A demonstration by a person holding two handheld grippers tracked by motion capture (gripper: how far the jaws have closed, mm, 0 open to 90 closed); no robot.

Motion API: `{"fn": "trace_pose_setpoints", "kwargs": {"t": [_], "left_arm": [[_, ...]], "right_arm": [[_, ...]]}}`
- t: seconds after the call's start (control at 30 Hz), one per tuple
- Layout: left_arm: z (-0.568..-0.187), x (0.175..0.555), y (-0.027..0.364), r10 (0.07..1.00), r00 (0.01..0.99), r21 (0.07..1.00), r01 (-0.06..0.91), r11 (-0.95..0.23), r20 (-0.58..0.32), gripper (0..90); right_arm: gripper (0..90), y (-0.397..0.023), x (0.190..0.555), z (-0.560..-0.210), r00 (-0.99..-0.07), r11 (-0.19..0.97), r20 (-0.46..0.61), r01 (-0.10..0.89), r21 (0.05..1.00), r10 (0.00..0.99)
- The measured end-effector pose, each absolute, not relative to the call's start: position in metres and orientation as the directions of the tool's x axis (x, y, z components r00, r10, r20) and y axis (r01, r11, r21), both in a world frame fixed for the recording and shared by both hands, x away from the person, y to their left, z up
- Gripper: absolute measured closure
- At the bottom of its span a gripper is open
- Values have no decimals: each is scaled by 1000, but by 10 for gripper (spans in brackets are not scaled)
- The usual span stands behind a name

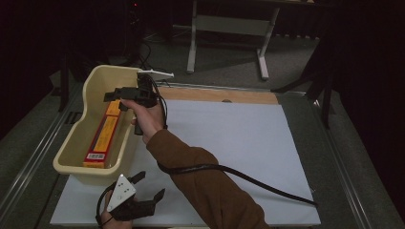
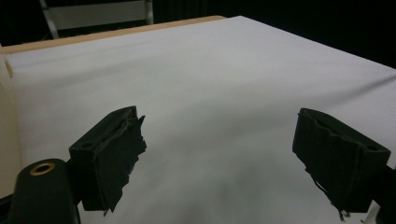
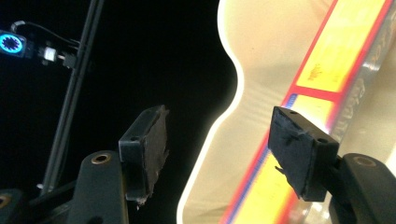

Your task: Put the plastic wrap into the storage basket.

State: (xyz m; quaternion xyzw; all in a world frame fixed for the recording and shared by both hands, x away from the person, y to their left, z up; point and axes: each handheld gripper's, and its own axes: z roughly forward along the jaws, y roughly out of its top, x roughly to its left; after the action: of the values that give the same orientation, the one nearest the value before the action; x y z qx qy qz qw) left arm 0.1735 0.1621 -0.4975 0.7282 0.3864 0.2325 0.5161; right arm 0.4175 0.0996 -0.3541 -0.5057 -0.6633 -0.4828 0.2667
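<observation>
Right claw (image 1: 111, 95) hangs over the far end of the cream tub (image 1: 74, 133), its jaws parted with nothing between them; in the right gripper view the two black pads (image 3: 299, 156) stand clear apart, and past them lie the tub's curved rim and the yellow-and-red box (image 3: 327, 60). That long box (image 1: 101, 138) lies flat on the bottom of the tub, lengthwise, its barcode end towards the person. Judging by this, the box has been put into the tub and let go, so the placing looks done; what is left seems to be drawing the right hand (image 1: 148, 119) back out over the tub's rim

Left claw (image 1: 150, 185) rests low at the near edge of the white sheet (image 1: 229, 143) on the table, jaws wide apart and holding nothing; the left gripper view shows bare sheet between its pads (image 2: 116, 149)

Around: the tub sits on the left edge of the sheet, a strip of wooden table edge (image 1: 215, 94) shows beyond it, and the frame of another grey table (image 1: 229, 33) stands well apart on the floor behind. A black cable (image 1: 239, 176) trails across the sheet from the right arm. Nothing stands in the way of a withdrawal except the tub's wall beside the right claw
</observation>
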Motion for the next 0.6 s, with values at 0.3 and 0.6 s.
{"fn": "trace_pose_setpoints", "kwargs": {"t": [0.3, 0.6], "left_arm": [[-497, 173, 163, 805, 590, 931, 323, -168, -59, 155], [-497, 172, 163, 805, 591, 932, 319, -175, -51, 155]], "right_arm": [[382, 94, 415, -355, -395, 69, 801, 909, 410, 449], [385, 90, 406, -351, -505, 154, 709, 852, 500, 492]]}}
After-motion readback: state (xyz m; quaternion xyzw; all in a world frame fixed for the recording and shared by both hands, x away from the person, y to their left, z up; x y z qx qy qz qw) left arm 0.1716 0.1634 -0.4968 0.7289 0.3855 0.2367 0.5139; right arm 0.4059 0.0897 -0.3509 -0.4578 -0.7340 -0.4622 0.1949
